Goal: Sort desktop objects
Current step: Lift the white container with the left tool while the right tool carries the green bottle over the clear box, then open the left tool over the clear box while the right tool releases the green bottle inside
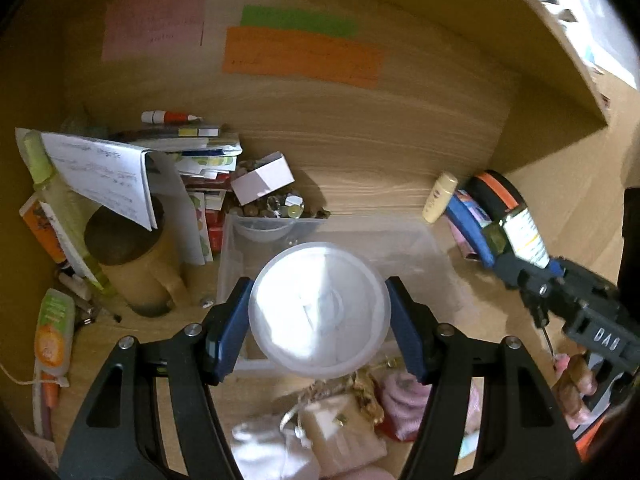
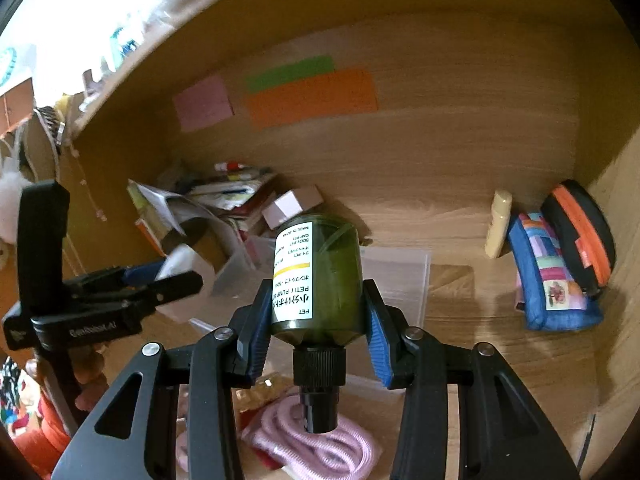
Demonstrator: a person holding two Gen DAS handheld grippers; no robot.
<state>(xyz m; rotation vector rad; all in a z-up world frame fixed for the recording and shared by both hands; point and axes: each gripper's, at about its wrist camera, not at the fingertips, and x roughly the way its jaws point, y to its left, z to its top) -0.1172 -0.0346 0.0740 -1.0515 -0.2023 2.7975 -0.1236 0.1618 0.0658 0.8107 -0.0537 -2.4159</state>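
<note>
My left gripper (image 1: 319,330) is shut on a translucent white plastic cup (image 1: 319,310), held above the near end of a clear plastic bin (image 1: 424,256) on the wooden desk. My right gripper (image 2: 316,322) is shut on a dark green pump bottle (image 2: 320,276) with a white label, its black cap (image 2: 319,384) pointing back at the camera. In the left wrist view the right gripper (image 1: 524,252) holds the bottle (image 1: 522,236) at the right, past the bin. In the right wrist view the left gripper (image 2: 172,276) shows at the left with the cup (image 2: 178,262).
A pile of notebooks (image 1: 132,172), a brown mug (image 1: 132,264), a small pink box (image 1: 262,180) and tubes (image 1: 54,332) crowd the left. A cream tube (image 2: 498,224), a patchwork pouch (image 2: 548,276) and a black-orange case (image 2: 580,232) stand at the right. A pink cord (image 2: 312,440) and cloth lie near the front.
</note>
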